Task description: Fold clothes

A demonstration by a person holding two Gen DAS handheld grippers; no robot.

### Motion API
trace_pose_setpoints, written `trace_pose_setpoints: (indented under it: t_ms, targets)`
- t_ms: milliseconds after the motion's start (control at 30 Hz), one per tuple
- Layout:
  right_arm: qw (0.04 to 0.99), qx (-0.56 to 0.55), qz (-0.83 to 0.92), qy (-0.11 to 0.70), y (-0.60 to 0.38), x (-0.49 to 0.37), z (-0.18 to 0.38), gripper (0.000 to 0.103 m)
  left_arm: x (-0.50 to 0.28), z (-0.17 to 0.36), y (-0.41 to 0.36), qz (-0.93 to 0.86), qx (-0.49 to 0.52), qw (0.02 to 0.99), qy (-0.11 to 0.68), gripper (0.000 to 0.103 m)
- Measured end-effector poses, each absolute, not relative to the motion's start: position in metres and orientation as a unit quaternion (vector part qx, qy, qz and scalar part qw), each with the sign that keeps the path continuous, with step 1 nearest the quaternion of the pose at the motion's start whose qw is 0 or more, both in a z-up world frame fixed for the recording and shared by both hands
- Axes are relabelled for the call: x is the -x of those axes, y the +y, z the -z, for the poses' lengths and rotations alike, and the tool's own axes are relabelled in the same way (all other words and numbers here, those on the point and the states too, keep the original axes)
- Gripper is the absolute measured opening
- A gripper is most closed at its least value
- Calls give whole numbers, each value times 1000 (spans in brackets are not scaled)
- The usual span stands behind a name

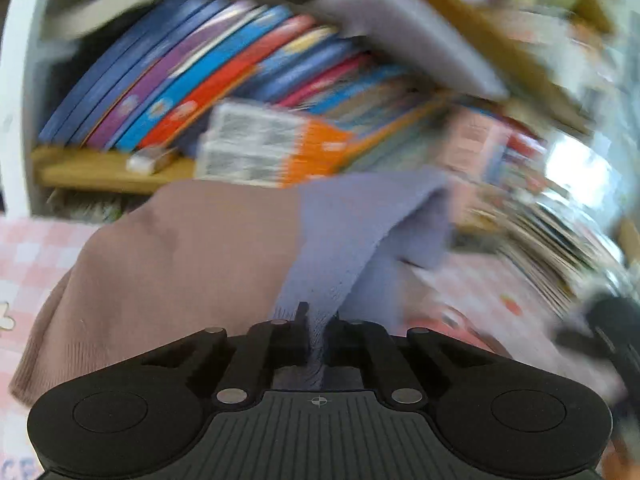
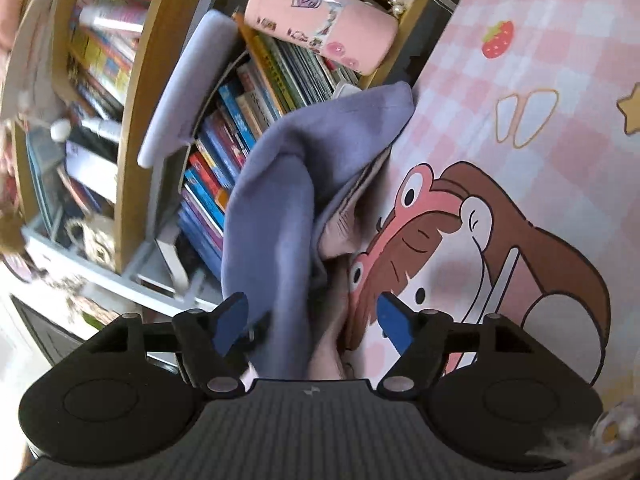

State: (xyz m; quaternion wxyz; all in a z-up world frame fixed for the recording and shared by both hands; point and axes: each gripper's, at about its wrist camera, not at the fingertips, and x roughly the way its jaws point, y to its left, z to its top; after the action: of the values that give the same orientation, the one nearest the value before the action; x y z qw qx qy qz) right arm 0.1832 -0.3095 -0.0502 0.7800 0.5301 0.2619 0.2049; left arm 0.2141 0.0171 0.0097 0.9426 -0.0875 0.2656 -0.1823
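A garment with a dusty-pink part (image 1: 180,260) and a lavender part (image 1: 360,232) lies bunched on the pink checked table cover. My left gripper (image 1: 317,322) is shut on a pinched fold of the lavender cloth, which runs up and away from its tips. In the right wrist view the lavender cloth (image 2: 280,200) hangs in a thick fold over a pale pink layer (image 2: 332,336). My right gripper (image 2: 313,320) stands open around that fold. The cloth lies close to the left blue pad (image 2: 230,320), and the right blue pad (image 2: 394,322) is well apart from it.
A bookshelf packed with colourful books (image 1: 200,68) stands right behind the garment, at the table's far edge. A pink cylindrical case (image 2: 320,20) lies on top of some books. The table cover (image 2: 540,60) has a large cartoon print and strawberries.
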Motion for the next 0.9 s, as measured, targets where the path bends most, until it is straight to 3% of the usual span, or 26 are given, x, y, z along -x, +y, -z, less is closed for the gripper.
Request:
trace_pose_setpoints:
  t_ms: [167,367,600,667,733,800,900]
  targets:
    - [762,-544,-235,261,-306,-185,48,81,-126,-29,4,233,8,947,222,4]
    - [739,-578,-222,264,-301,-177,48,84,-43,-39,11,258,0,944,205,4]
    - [738,-597,-158,273,-300,-150,51,77,13,-55,30,274,30,948,162,4]
    - [747,-589,-130,279,-303,-144,48,66,26,-63,38,284,44,947,147,4]
    - [756,-575,-93,297,-306,-139,45,38,37,-71,46,297,60,944,131,4]
    - [757,-575,-73,301,-309,-131,46,19,48,-78,53,303,70,944,115,4]
    - [755,-583,-97,284,-315,-119,36,13,65,-85,55,307,67,944,97,4]
